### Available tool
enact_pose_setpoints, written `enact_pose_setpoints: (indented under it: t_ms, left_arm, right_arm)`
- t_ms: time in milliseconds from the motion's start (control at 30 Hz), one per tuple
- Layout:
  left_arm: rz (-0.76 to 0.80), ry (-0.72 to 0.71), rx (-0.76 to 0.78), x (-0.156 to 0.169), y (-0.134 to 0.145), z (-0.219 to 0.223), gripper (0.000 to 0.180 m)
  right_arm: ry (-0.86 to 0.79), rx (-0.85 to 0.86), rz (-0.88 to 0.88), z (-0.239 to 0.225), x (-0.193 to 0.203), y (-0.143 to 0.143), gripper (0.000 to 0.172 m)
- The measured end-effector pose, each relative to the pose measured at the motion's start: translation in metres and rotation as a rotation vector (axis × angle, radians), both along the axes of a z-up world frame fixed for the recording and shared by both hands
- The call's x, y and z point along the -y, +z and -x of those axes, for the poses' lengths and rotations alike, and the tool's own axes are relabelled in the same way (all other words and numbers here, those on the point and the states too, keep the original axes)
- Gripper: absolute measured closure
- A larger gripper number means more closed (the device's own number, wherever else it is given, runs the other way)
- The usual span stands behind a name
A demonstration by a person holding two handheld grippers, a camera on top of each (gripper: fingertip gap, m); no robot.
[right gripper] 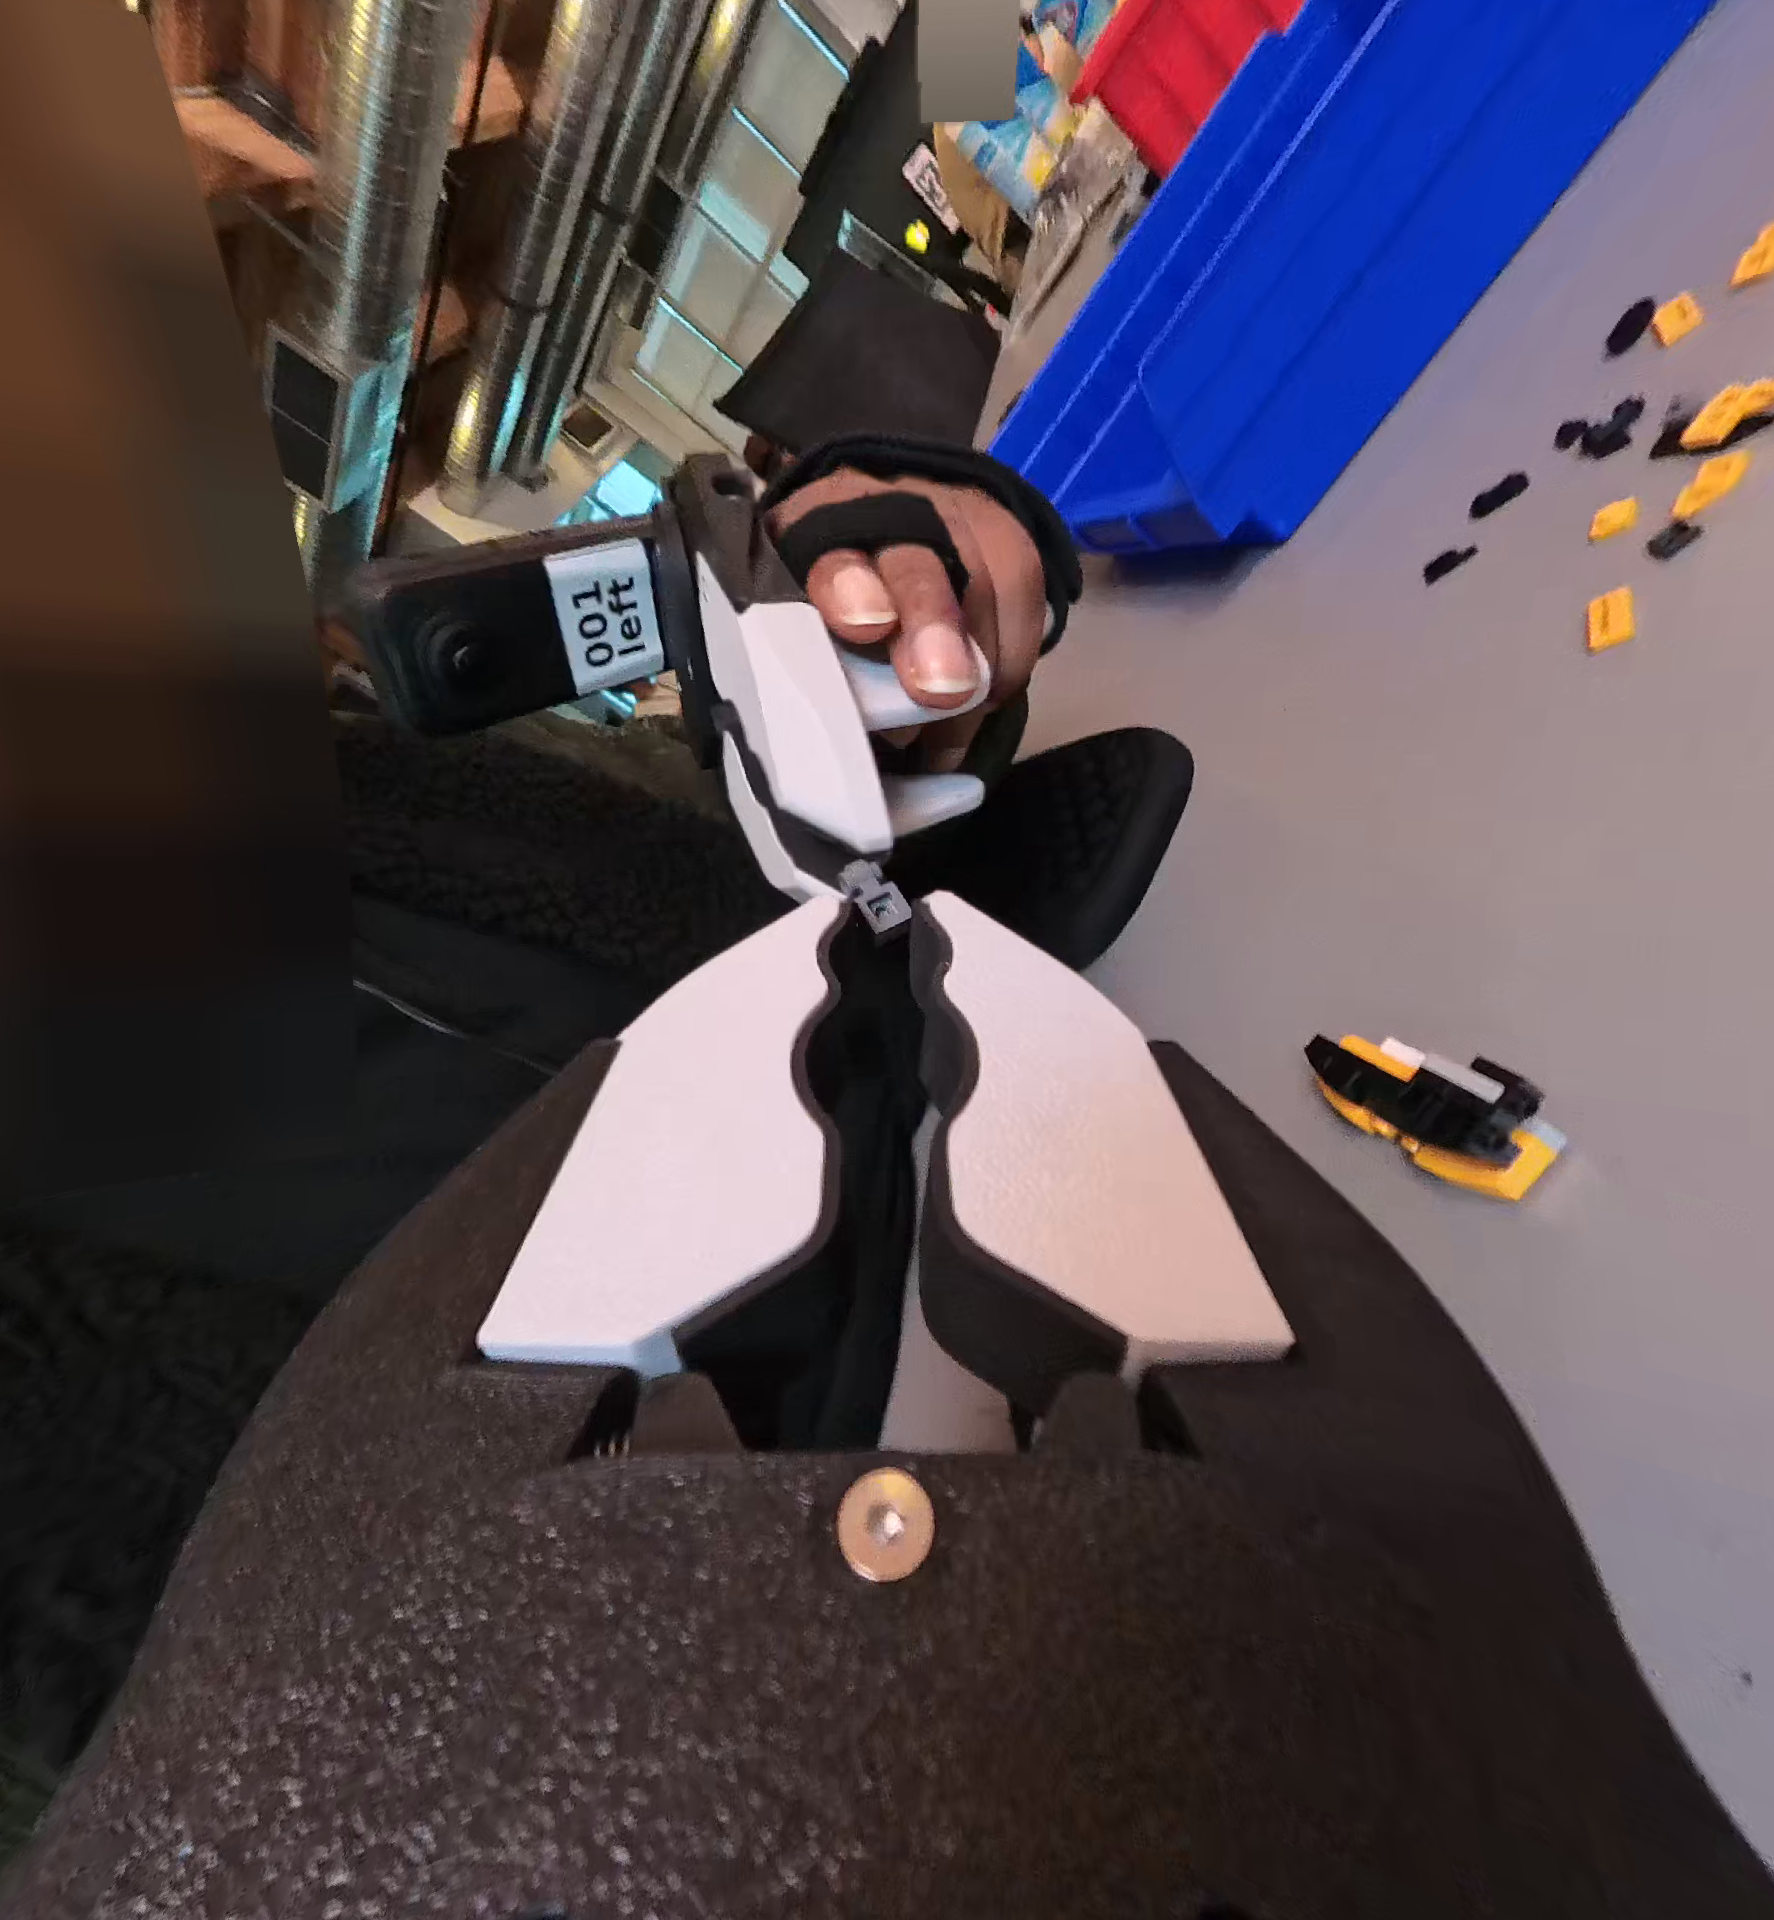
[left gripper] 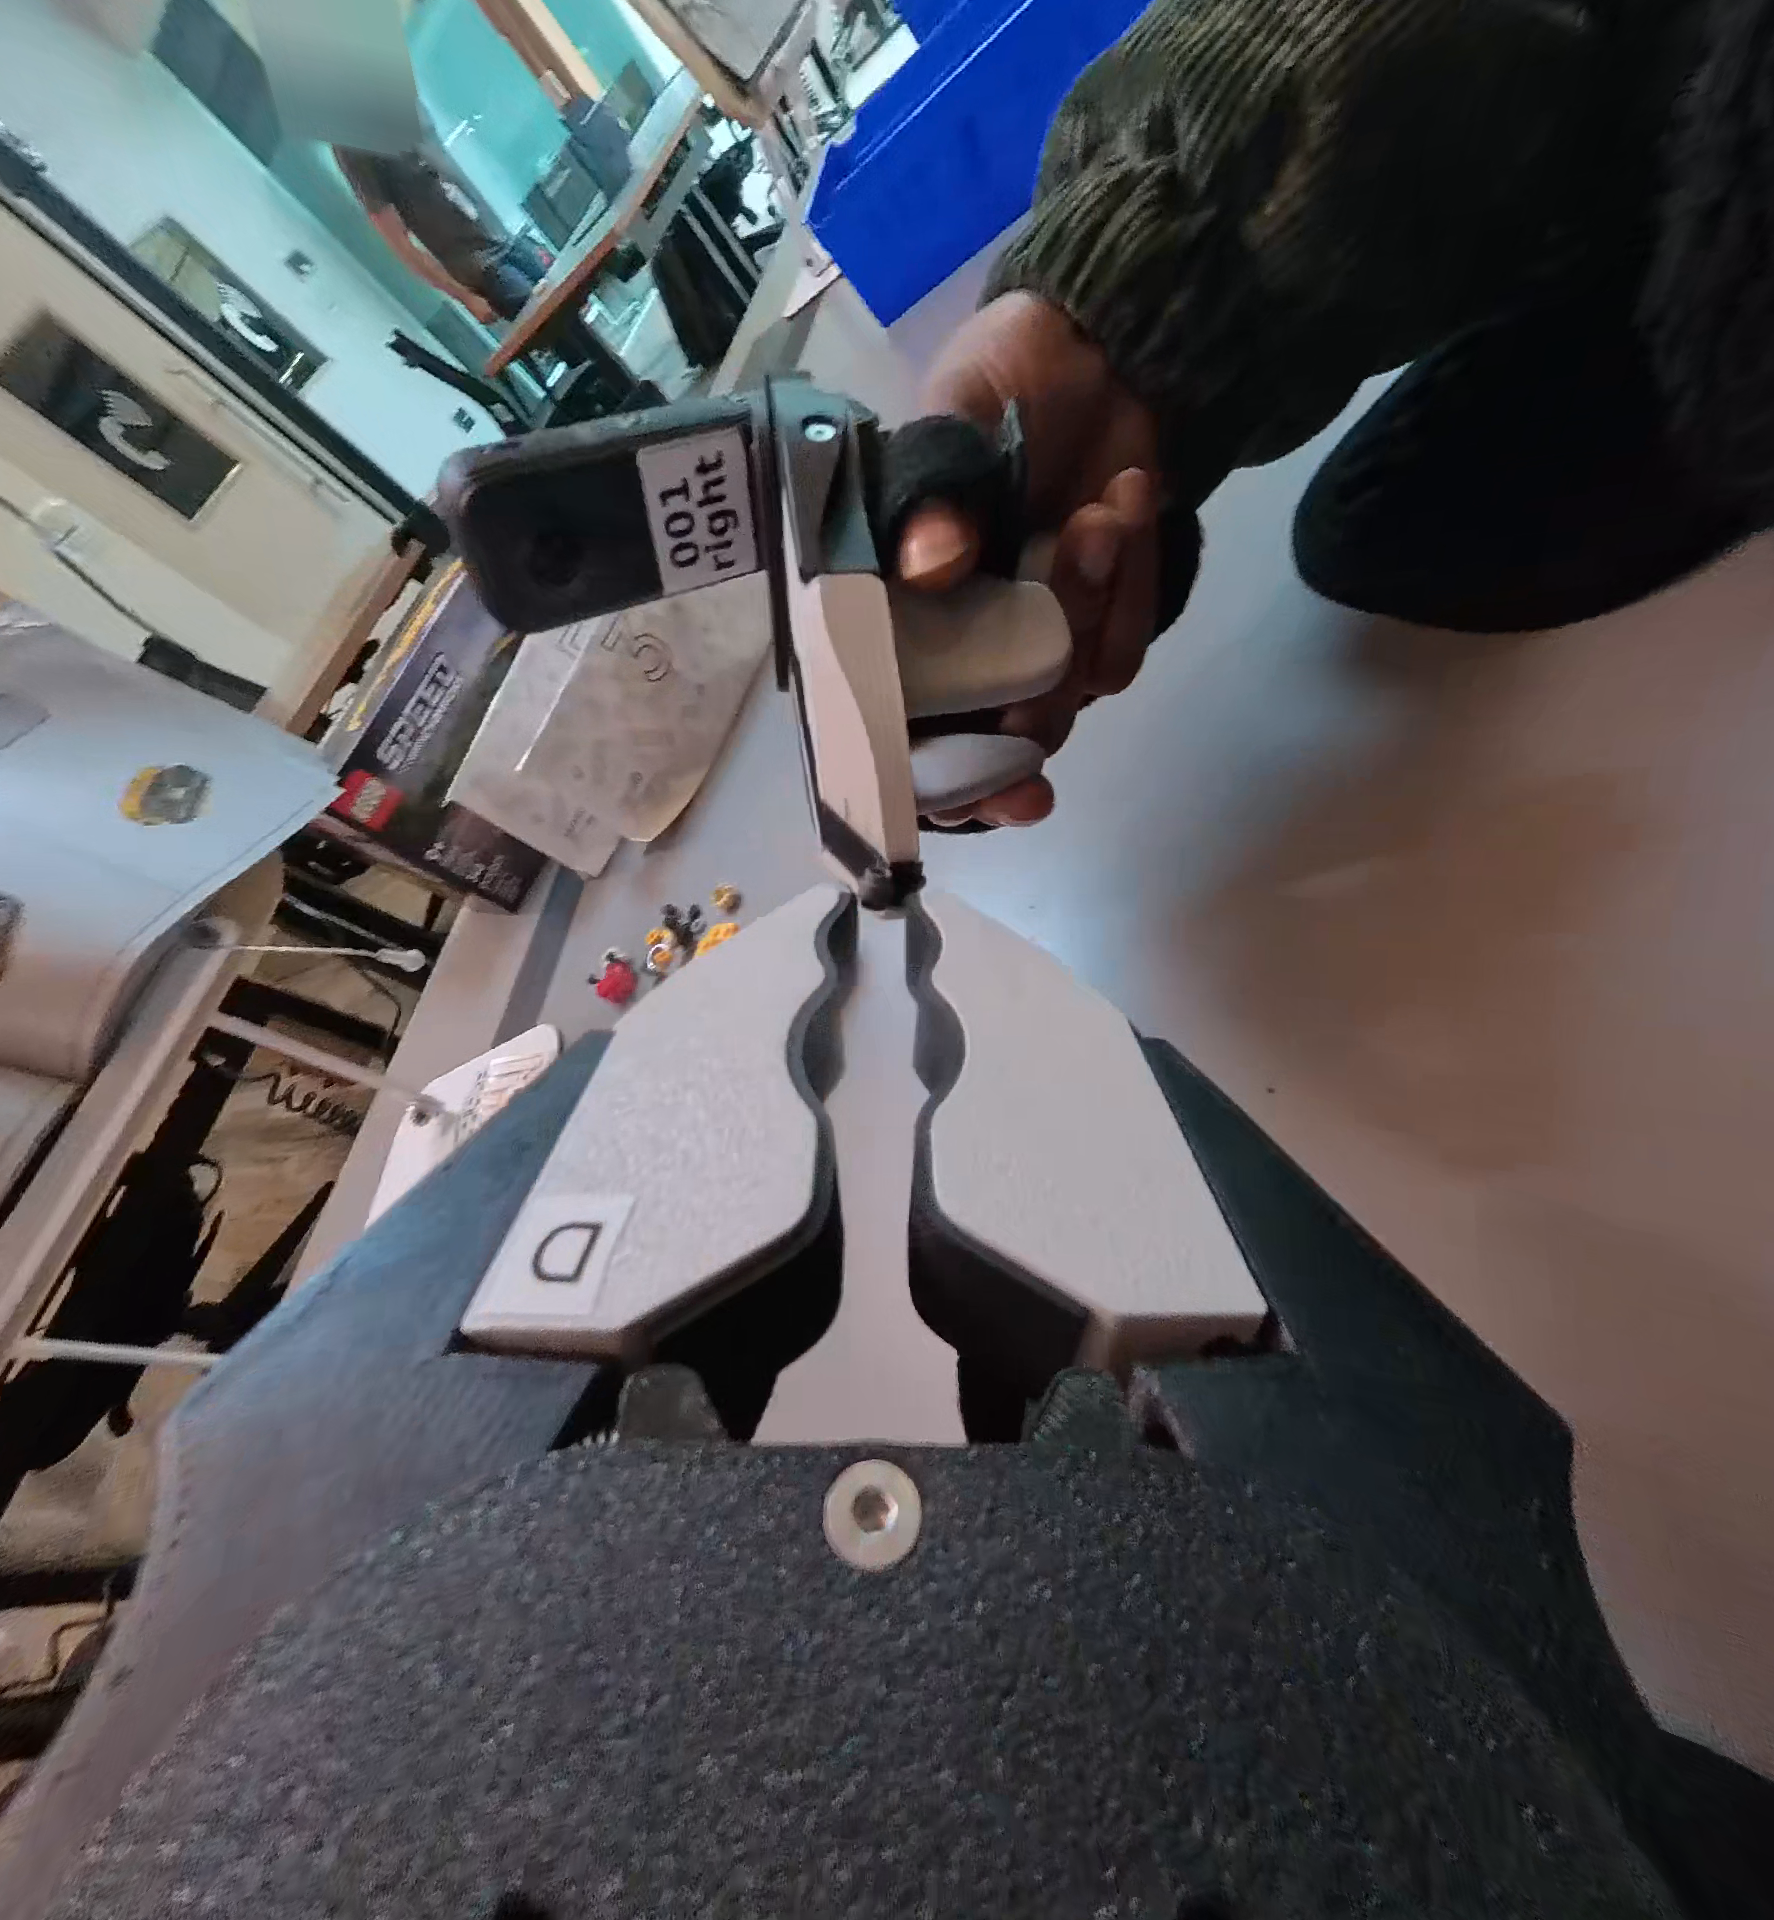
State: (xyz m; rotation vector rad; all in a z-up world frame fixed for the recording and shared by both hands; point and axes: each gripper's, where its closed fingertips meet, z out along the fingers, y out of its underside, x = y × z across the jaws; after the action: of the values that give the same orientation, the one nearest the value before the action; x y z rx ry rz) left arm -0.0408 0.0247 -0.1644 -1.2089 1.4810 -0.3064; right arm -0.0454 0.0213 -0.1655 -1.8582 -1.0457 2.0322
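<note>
My two grippers meet tip to tip above the grey table (right gripper: 1434, 810). In the right wrist view my right gripper (right gripper: 878, 922) is shut on a small grey brick piece (right gripper: 883, 912). My left gripper (right gripper: 855, 871) comes down from above, held by a hand, and its fingertips close on the small stub at the top of the same piece. In the left wrist view my left gripper (left gripper: 881, 908) has its tips nearly together around the piece (left gripper: 888, 889), which looks dark there. My right gripper (left gripper: 878, 868) reaches down onto it from above.
A blue bin (right gripper: 1278, 364) stands at the back. Loose yellow and black pieces (right gripper: 1714, 416) and a partly built yellow and black model (right gripper: 1434, 1112) lie on the table to the right. A few small pieces (left gripper: 675, 935), a dark box (left gripper: 426, 748) and a booklet (left gripper: 83, 810) lie to the left. Both grippers' tips are close together, under 4 cm apart.
</note>
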Motion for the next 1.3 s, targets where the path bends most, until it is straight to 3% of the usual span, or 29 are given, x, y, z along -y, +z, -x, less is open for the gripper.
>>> enact_pose_setpoints:
  t_ms: [400, 500, 633, 767, 867, 1067, 1300]
  left_arm:
    - [0.091, -0.097, -0.096, 0.016, -0.035, -0.006, 0.175]
    - [0.167, -0.054, -0.063, 0.01, -0.038, -0.006, 0.175]
    - [0.55, 0.079, 0.169, -0.014, -0.033, 0.002, 0.174]
    - [1.017, 0.09, 0.37, -0.021, -0.031, 0.006, 0.175]
    - [1.229, 0.059, 0.453, -0.02, -0.031, 0.005, 0.175]
    - [1.364, 0.029, 0.484, -0.016, -0.033, 0.003, 0.175]
    - [1.402, 0.046, 0.468, -0.017, -0.04, 0.004, 0.175]
  right_arm:
    - [0.119, 0.149, 0.038, -0.005, 0.016, -0.035, 0.162]
    - [0.089, 0.142, -0.017, -0.005, 0.011, -0.038, 0.162]
    - [-0.155, 0.031, -0.432, -0.007, -0.018, -0.019, 0.155]
    - [-0.284, 0.111, -0.985, -0.009, -0.027, -0.016, 0.151]
    - [-0.285, 0.204, -1.283, -0.004, -0.026, -0.025, 0.151]
    - [-0.255, 0.298, -1.518, 0.004, -0.026, -0.037, 0.164]
    - [-0.235, 0.368, -1.77, 0.004, -0.027, -0.042, 0.162]
